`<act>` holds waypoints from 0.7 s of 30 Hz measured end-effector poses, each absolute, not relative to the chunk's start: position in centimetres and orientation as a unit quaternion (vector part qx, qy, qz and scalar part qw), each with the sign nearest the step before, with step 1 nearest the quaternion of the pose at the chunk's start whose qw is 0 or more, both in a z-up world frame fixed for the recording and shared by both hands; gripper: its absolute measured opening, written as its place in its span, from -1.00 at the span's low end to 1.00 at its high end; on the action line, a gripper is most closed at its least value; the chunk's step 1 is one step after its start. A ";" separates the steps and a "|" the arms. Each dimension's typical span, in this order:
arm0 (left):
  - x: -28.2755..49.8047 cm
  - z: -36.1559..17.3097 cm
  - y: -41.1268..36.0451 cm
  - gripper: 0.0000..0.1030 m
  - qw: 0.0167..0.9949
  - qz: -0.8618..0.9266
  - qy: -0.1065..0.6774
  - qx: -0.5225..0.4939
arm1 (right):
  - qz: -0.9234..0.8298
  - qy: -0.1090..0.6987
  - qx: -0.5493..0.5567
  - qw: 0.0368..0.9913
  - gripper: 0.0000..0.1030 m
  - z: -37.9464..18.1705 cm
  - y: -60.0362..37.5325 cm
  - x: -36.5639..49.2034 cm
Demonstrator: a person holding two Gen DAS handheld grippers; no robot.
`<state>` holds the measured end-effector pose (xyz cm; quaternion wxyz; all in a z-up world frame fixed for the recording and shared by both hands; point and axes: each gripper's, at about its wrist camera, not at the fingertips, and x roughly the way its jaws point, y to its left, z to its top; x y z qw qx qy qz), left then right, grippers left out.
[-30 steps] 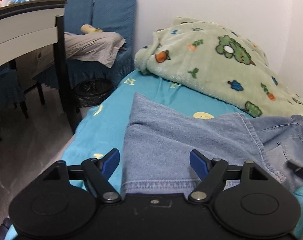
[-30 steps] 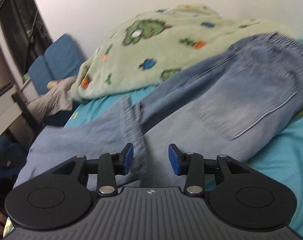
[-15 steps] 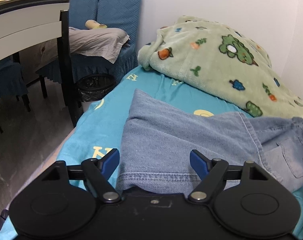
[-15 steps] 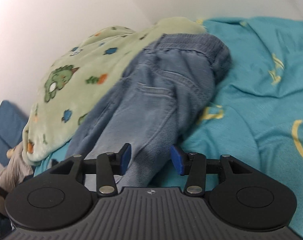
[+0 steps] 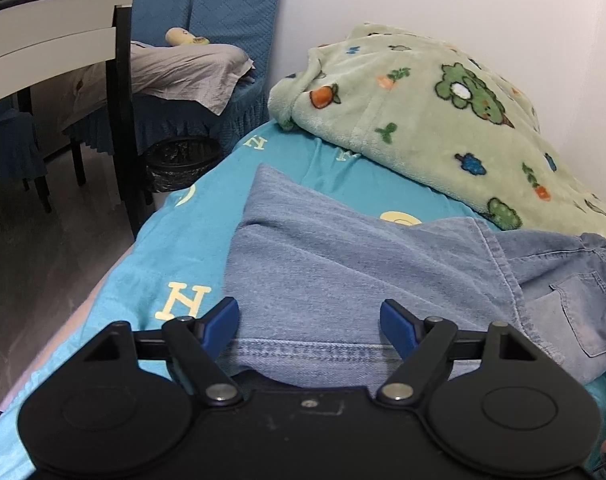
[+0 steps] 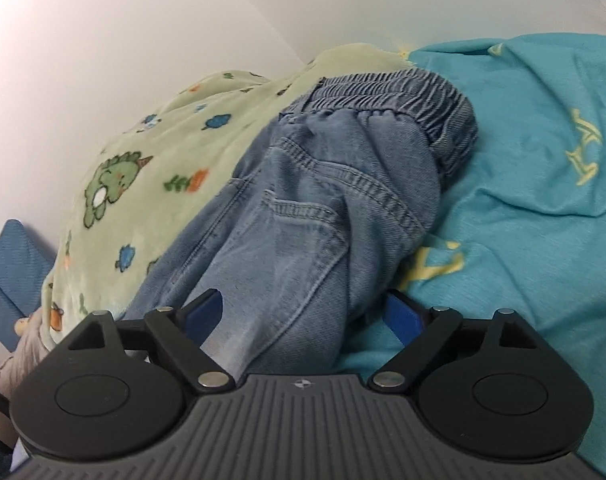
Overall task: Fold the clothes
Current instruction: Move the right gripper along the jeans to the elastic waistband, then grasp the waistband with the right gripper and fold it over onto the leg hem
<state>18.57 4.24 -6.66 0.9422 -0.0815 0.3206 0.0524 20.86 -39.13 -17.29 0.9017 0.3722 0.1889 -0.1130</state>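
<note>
Light blue jeans (image 5: 343, 260) lie across a teal bed sheet (image 5: 175, 248), the leg hem nearest in the left wrist view. My left gripper (image 5: 309, 316) hovers open over that hem, with denim between its blue pads (image 5: 223, 314) but not squeezed. In the right wrist view the jeans (image 6: 323, 200) run away to the elastic waistband (image 6: 403, 92), back pocket up. My right gripper (image 6: 303, 306) has its jaws opening. A fold of denim below the pocket sits between them, and the pads (image 6: 399, 312) stand clear of it.
A green fleece blanket (image 5: 423, 112) with cartoon prints is heaped against the wall behind the jeans. Left of the bed stand blue covered chairs (image 5: 231, 12) with a grey cloth (image 5: 175, 72), a black bin (image 5: 179, 160), a table (image 5: 51, 32) and dark floor (image 5: 43, 260).
The right gripper swung from the legs toward the seat and waistband, rolled, and its jaws spread wide. The left gripper stayed over the hem, its jaws unchanged.
</note>
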 end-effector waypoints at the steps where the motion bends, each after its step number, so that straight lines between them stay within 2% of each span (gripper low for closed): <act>1: 18.6 -6.6 4.1 0.48 0.942 0.050 0.321 -0.081 | -0.111 0.186 0.373 0.902 0.75 -17.3 -39.1 20.8; 18: 18.4 -5.8 2.8 0.48 0.939 0.008 0.328 -0.102 | -0.106 0.131 0.428 0.888 0.72 -17.6 -42.4 21.0; 21: 18.6 -5.9 2.3 0.48 0.938 0.001 0.332 -0.099 | -0.146 0.136 0.427 0.882 0.58 -17.2 -43.0 20.9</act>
